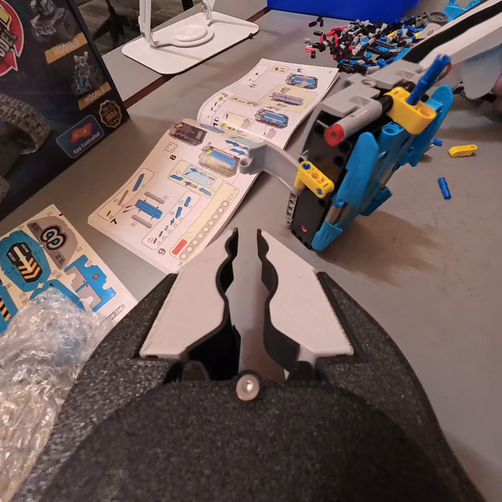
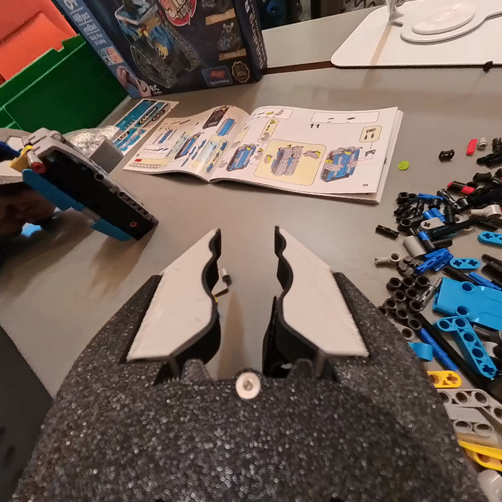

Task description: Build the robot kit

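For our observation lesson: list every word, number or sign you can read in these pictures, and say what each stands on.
I don't copy out writing; these things bear it.
Dark toy box: logos, badges and captions on front and side.
Open instruction booklet: step and page numbers beside diagrams.
Sticker sheet: a large numeral, small codes.
Loose bricks: none seen.

box (image 1: pixel 54 89): cut off at left edge | bubble wrap (image 1: pixel 35 353): cropped left | brick pile (image 2: pixel 448 271): runs off right
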Motion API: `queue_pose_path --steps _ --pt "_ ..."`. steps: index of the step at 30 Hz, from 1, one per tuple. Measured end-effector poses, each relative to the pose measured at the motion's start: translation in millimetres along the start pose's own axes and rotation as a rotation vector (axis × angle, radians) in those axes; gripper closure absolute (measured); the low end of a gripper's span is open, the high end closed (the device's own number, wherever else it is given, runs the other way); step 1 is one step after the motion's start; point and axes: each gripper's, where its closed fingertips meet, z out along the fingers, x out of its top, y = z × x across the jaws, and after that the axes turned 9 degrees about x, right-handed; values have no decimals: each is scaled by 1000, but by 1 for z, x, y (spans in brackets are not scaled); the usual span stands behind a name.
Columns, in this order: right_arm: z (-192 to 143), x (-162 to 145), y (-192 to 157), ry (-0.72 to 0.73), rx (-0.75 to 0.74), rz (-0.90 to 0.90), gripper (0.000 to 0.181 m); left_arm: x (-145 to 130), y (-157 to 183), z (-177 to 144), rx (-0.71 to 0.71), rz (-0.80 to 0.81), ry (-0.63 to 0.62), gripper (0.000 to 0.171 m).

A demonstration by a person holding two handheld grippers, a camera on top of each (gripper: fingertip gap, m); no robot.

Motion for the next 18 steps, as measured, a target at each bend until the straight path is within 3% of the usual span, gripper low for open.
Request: queue_pose_path --steps 13,18 --pt "7 1 -2 11 56 60 144 0 8 -1 -47 30 3 159" --pt "8 -1 0 9 67 97 145 3 6 -2 -105 -55 13 159"
